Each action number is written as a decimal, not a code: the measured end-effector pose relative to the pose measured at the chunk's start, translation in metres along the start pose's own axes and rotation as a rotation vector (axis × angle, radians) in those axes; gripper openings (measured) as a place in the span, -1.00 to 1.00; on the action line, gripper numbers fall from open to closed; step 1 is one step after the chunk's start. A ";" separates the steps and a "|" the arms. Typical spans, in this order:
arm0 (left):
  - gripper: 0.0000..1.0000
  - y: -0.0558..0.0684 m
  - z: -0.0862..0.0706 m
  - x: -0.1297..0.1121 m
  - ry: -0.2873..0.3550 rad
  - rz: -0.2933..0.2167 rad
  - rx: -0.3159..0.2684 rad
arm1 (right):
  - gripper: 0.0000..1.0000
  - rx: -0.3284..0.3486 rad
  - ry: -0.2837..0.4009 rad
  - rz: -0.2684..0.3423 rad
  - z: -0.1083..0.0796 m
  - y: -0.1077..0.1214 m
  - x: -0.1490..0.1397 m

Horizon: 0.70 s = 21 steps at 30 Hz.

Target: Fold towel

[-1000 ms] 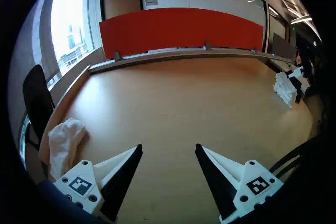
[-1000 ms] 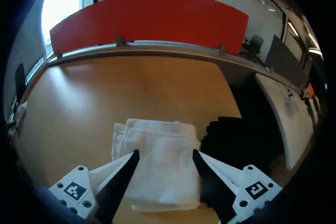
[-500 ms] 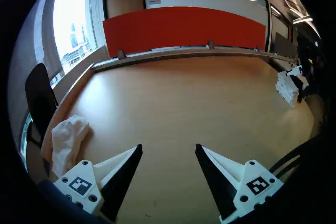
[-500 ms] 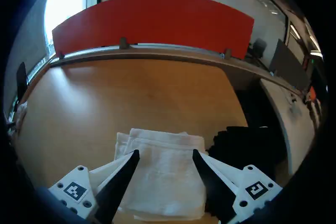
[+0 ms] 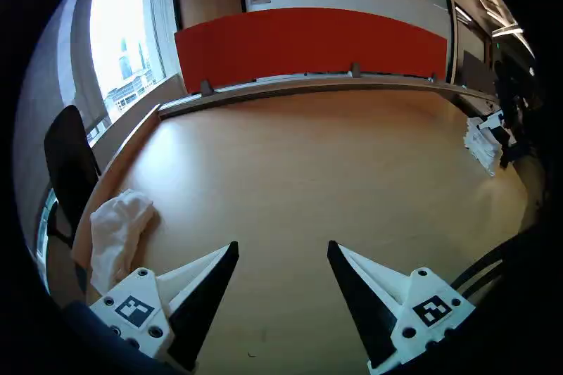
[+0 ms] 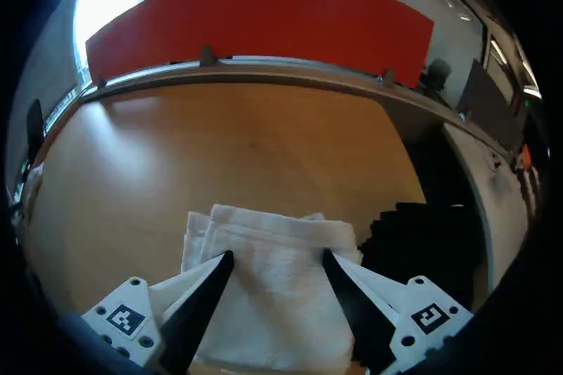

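- Two hand-held grippers work over a wide wooden table (image 5: 317,164), with a long red partition (image 5: 310,41) along its far edge and a bright window (image 5: 119,51) at far left.
- In the left gripper view, the left gripper (image 5: 281,255) hovers above bare wood, fingers spread wide and holding nothing.
- A crumpled towel (image 5: 116,234) — white, loosely heaped — lies at the table's near left edge, beside a black chair (image 5: 67,164) and just left of that gripper.
- In the right gripper view, the right gripper (image 6: 276,262) sits low over a neat stack of folded towels (image 6: 274,290) at the table's right edge. Its fingers are parted, straddling the top layer rather than pinching it; the grip looks released.
- In the left gripper view, the same white stack appears small at the far right of the table.
- Judged step: one towel seems finished and stacked, and the crumpled one is not yet started.
- The next move likely calls for lifting the right gripper clear without dragging the top fold, then bringing both grippers to the crumpled towel — finding a corner or edge and spreading it flat on the open wood.
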<state>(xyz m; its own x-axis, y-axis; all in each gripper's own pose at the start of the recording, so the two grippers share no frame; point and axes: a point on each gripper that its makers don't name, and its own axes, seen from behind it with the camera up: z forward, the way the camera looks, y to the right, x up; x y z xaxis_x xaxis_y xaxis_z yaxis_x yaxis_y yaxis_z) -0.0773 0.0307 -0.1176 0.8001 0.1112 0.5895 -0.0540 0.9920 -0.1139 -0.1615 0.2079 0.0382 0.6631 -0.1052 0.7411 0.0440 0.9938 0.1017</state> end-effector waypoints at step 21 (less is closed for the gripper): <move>0.87 -0.004 0.001 0.000 0.001 -0.010 0.009 | 0.96 0.005 0.027 0.005 -0.009 -0.004 0.011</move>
<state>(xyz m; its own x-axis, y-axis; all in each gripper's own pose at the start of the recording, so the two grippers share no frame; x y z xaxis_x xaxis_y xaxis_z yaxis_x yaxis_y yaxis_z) -0.0774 0.0269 -0.1163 0.8011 0.1013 0.5900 -0.0511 0.9936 -0.1012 -0.1473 0.2030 0.0400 0.6831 -0.0994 0.7236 0.0373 0.9942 0.1013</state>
